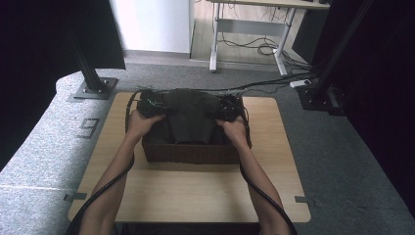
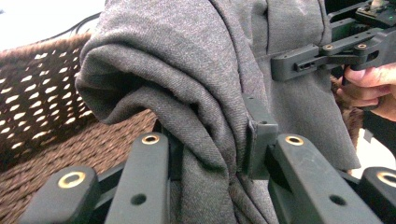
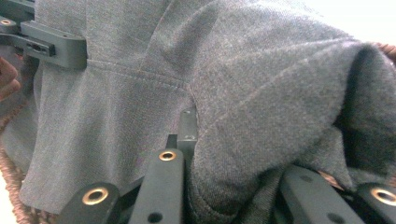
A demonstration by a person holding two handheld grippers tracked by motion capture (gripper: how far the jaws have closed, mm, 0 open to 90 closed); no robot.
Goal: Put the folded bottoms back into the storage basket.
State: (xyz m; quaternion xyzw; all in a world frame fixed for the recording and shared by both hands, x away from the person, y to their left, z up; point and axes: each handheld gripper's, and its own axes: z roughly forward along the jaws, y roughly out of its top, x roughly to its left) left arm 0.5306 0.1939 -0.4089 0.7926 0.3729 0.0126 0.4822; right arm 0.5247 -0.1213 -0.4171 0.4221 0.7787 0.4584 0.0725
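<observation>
Grey woven garment hangs bunched between both grippers, over a dark brown wicker basket that sits mid-table on the light wooden table. Going left to right in the high view: left hand holds the left gripper at the garment's left upper edge, basket's far-left corner just below it. Left gripper view — jaws are clamped on a thick fold of the grey cloth, fabric pinched tight between the black pads, wicker wall of the basket behind and under it; the other gripper bites the same cloth farther off at upper right. Middle: garment drapes down into the basket, lower part inside, exact contact with the bottom can't be told. Right side — right hand holds the right gripper at the garment's right upper edge. Right gripper view: jaws closed on a bunched fold of the cloth, seam running across, basket rim at lower left.
</observation>
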